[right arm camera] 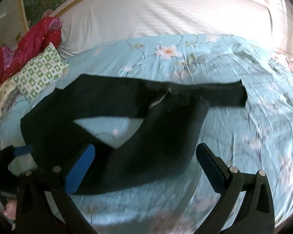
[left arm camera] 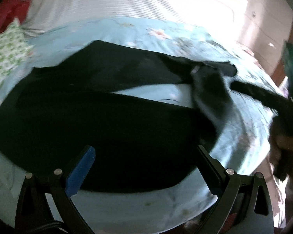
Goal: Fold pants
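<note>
Black cloth pants [right arm camera: 111, 101] lie spread, legs apart, on a pale-blue floral bedsheet [right arm camera: 234, 74] as the left gripper [left arm camera: 144, 167] and right gripper [right arm camera: 144, 165] hover wide open and empty; pinching the near leg's edge cleanly should keep the fold flat.
</note>
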Motion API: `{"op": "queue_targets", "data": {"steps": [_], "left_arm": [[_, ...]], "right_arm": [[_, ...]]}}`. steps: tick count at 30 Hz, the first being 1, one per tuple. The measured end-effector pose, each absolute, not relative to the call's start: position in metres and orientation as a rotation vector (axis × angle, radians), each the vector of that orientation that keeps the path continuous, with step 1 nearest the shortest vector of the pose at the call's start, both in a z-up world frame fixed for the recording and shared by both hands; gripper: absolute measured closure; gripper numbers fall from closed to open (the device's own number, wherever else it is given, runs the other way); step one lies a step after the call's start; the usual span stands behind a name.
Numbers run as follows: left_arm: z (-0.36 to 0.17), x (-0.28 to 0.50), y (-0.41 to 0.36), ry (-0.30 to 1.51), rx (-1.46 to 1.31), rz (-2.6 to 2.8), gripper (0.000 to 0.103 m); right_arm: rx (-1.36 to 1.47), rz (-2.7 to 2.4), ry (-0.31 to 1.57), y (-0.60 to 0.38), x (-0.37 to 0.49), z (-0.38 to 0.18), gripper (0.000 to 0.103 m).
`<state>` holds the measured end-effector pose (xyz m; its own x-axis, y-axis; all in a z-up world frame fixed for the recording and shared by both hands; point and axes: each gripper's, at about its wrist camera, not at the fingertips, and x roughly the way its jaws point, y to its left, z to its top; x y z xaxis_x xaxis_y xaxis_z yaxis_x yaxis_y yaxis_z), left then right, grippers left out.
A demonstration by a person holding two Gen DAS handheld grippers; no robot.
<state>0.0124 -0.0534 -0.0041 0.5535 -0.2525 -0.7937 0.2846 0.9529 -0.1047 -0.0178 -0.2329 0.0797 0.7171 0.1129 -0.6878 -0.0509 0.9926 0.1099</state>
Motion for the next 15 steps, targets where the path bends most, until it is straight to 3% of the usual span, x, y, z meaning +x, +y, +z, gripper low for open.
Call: {"op": "queue_targets", "data": {"steps": [10, 15], "left_arm": [[-0.026, 0.048, -0.107, 1.086, 0.088, -0.451, 0.002], [-0.036, 0.064, -0.118, 1.155, 0.036, -0.521, 0.002]], "right_arm": [[-0.007, 0.172, 0.852, -0.255, 0.059, 0.082, 0.0], [-0.033, 0.286, 0.938, -0.256, 0.096, 0.07, 0.007]]}}
